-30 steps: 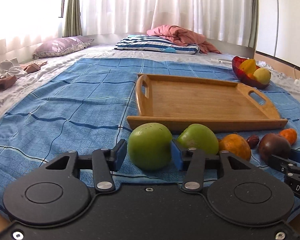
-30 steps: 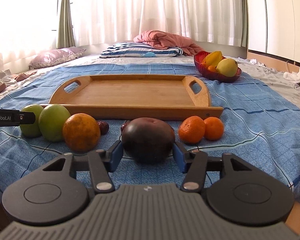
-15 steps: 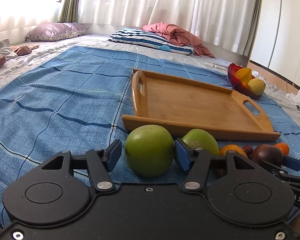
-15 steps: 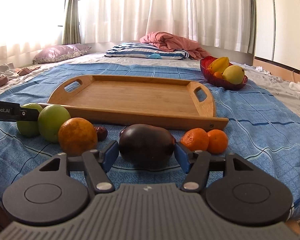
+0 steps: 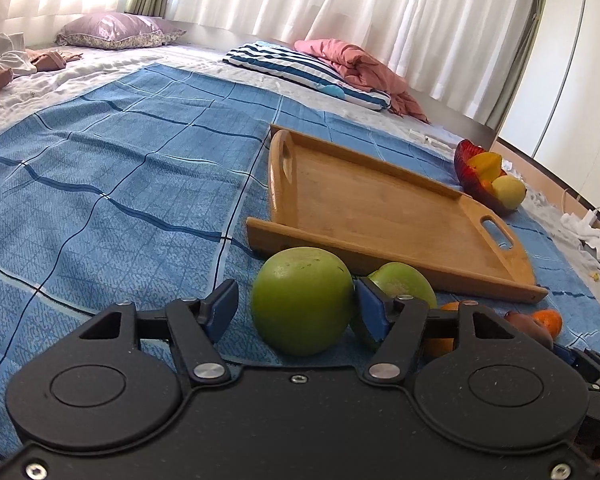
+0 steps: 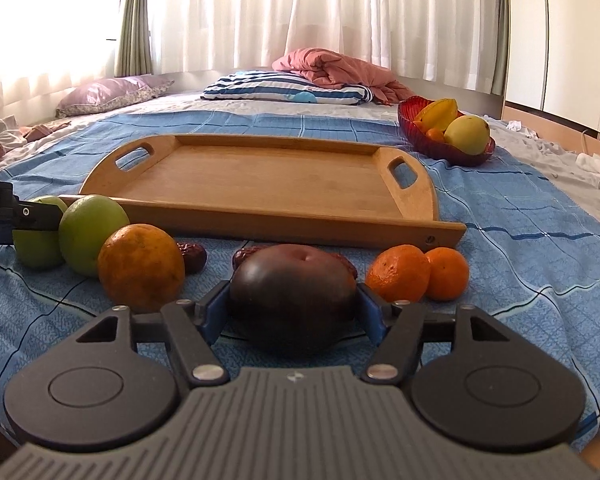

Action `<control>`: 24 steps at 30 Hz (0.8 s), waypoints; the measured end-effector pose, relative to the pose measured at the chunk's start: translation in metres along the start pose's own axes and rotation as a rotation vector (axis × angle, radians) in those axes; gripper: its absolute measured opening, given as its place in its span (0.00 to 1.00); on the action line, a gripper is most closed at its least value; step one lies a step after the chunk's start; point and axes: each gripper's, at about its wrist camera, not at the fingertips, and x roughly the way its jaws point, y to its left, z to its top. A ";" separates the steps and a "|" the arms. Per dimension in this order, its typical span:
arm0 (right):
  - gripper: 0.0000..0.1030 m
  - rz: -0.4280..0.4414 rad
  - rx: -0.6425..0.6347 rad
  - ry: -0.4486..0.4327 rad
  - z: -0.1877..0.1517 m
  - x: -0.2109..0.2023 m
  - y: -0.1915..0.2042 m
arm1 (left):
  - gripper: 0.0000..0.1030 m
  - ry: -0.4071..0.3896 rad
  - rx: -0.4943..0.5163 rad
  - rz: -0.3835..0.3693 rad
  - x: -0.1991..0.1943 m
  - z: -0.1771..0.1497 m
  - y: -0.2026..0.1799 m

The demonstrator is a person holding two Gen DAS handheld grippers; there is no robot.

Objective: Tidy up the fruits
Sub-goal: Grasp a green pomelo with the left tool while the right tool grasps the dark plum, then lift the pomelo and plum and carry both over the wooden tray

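Observation:
In the left wrist view my left gripper (image 5: 294,312) is open around a round green fruit (image 5: 302,300) on the blue bedspread; the right pad touches it, the left pad stands apart. A second green fruit (image 5: 404,282) lies just right of it. In the right wrist view my right gripper (image 6: 293,314) has both pads against a dark purple fruit (image 6: 294,296) lying on the bedspread. An empty wooden tray (image 6: 260,182) lies behind the row of fruit, which holds a large orange (image 6: 140,266), two small tangerines (image 6: 398,274) and red dates (image 6: 192,256).
A red bowl (image 6: 446,146) with a star fruit and a yellow fruit stands at the tray's far right. Pillows and a pink blanket lie at the far end of the bed. The left gripper (image 6: 4,212) shows at the left edge of the right wrist view.
The left gripper has tilted and turned so the tray shifts right in its view, green fruit still between its fingers. The right gripper's fingers have closed onto the dark purple fruit.

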 end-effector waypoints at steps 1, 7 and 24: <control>0.73 0.000 0.001 0.001 0.000 0.000 0.000 | 0.68 -0.004 -0.009 0.001 0.002 0.000 0.001; 0.65 0.006 0.021 0.011 0.001 0.001 -0.001 | 0.55 0.028 -0.104 -0.055 0.013 0.004 0.011; 0.64 0.028 0.113 -0.029 0.006 -0.014 -0.016 | 0.55 -0.071 0.093 0.061 -0.015 0.015 -0.033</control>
